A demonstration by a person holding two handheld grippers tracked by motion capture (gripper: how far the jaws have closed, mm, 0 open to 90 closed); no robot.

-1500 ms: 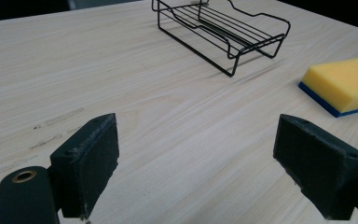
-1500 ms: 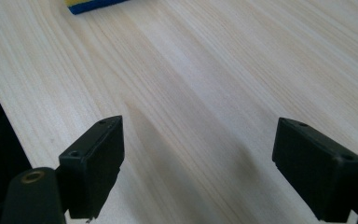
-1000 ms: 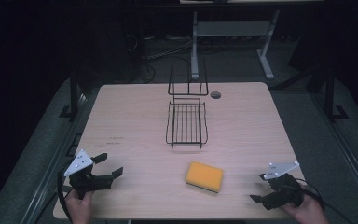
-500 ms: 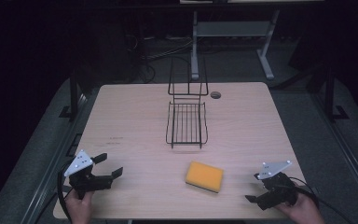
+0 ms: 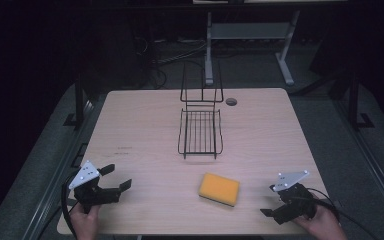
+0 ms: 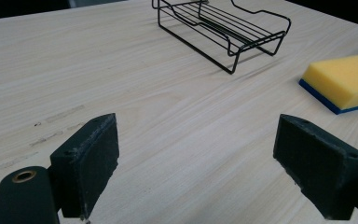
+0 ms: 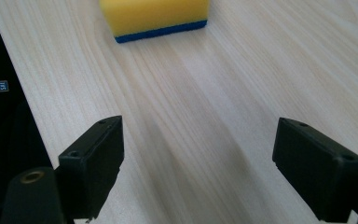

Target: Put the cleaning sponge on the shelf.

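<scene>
A yellow sponge with a blue underside lies flat on the wooden table, front of centre. A black wire rack stands behind it in the table's middle, with an upright back frame. My left gripper rests at the front left corner, open and holding nothing. It faces the sponge and the rack. My right gripper sits open at the front right, a short way from the sponge, jaws wide apart over bare wood.
A round cable hole is in the table's back edge. The floor behind holds a white desk frame and cables. Dark metal frames stand along both sides of the table. The table's near edge runs close beside my right gripper.
My right gripper has shifted left and a little forward toward the sponge. The left gripper has barely moved.
</scene>
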